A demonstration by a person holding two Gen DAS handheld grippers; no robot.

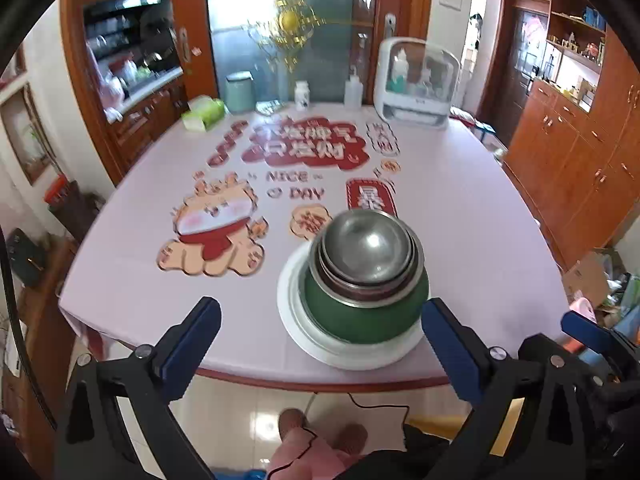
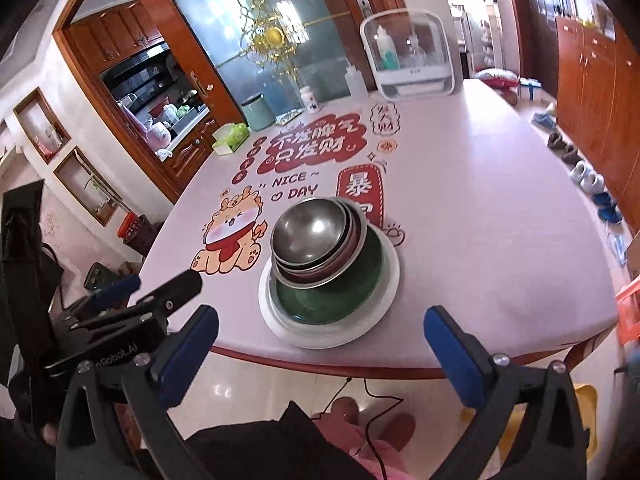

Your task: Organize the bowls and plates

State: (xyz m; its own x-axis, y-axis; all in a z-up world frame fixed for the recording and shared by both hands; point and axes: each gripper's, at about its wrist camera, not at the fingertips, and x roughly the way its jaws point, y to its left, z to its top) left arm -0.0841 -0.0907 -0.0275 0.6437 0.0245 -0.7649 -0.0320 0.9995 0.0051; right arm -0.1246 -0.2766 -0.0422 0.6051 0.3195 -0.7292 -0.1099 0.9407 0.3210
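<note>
Near the table's front edge stands one stack: a white plate (image 1: pixel 344 354) at the bottom, a green bowl (image 1: pixel 360 320) on it, and steel bowls (image 1: pixel 366 248) nested on top. In the right wrist view the same white plate (image 2: pixel 340 334), green bowl (image 2: pixel 340 298) and steel bowls (image 2: pixel 308 232) lean slightly left. My left gripper (image 1: pixel 320 306) is open, empty, and held back from the stack over the table edge. My right gripper (image 2: pixel 320 314) is also open and empty, just short of the plate. The left gripper (image 2: pixel 132 292) shows beside it.
A pink tablecloth (image 1: pixel 460 220) with cartoon prints covers the table. At the far edge stand a white storage box (image 1: pixel 416 80), two bottles (image 1: pixel 302 96), a mint canister (image 1: pixel 239 92) and a green tissue box (image 1: pixel 204 114). Pink slippers (image 1: pixel 320 436) and a black cable lie on the floor below.
</note>
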